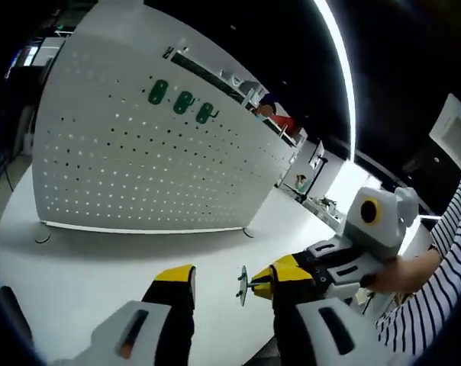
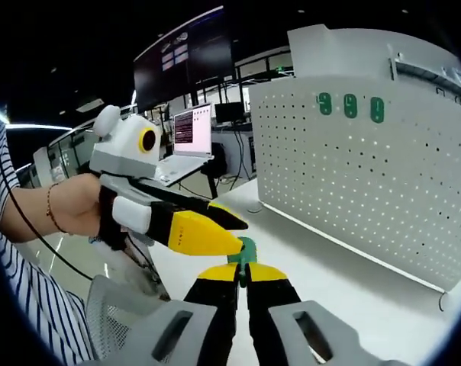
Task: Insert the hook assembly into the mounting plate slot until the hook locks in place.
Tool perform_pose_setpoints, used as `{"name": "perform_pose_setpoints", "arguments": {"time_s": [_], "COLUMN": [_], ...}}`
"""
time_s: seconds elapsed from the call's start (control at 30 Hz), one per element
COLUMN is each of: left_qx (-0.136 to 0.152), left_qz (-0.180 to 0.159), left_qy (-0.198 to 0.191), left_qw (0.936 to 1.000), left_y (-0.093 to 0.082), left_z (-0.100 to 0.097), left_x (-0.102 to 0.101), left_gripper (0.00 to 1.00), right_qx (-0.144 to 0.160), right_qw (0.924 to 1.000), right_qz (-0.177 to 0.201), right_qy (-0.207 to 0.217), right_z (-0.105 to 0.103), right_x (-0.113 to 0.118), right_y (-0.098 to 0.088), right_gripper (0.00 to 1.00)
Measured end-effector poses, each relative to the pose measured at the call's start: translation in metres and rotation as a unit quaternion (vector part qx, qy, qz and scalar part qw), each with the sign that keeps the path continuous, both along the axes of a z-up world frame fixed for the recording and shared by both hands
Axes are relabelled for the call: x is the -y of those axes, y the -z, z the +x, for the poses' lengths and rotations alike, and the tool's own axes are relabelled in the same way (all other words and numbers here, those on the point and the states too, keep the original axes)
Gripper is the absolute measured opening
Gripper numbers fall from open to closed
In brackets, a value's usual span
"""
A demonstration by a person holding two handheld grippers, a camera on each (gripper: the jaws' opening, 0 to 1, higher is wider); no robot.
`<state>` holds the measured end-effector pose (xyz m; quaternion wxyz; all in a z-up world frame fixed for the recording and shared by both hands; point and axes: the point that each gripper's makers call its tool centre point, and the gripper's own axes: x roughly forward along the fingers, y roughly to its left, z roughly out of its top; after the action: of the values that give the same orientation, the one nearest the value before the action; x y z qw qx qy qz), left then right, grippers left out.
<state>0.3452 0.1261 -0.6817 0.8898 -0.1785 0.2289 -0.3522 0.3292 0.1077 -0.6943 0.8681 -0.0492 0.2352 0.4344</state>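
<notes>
Pinching green hook assembly [image 2: 246, 248]: right gripper [image 2: 243, 273] jaws.

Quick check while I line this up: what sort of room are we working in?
Probably a lab or test office: a white perforated pegboard with green hooks stands on a white table, with a laptop and a big wall screen behind.

Left gripper [image 1: 219, 286]: white-grey housing, black jaws tipped yellow; right gripper [image 2: 243, 273]: same white-grey shell, black jaws, yellow tips; striped sleeve [image 1: 444, 263], dark-and-white; thin bracelet [image 2: 50, 207] on wrist; black cable [image 2: 40, 244] beside the arm.
</notes>
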Motion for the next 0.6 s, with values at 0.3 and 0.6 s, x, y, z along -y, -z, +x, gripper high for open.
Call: {"name": "perform_pose_setpoints", "arguments": {"time_s": [0.3, 0.6], "left_qx": [0.021, 0.025], "left_qz": [-0.002, 0.01], "left_qy": [-0.007, -0.033], "left_qw": [0.9998, 0.9991], "left_y": [-0.006, -0.007], "left_z": [0.0, 0.002], "left_x": [-0.006, -0.02], "left_gripper": [0.68, 0.85], "right_qx": [0.002, 0.035], "right_qw": [0.9997, 0.9971], "right_qz": [0.015, 0.026], "right_qy": [0.019, 0.063], "right_z": [0.011, 0.032], "right_x": [0.001, 0.006], "right_y": [-0.006, -0.018], "right_gripper": [0.0, 0.0]}}
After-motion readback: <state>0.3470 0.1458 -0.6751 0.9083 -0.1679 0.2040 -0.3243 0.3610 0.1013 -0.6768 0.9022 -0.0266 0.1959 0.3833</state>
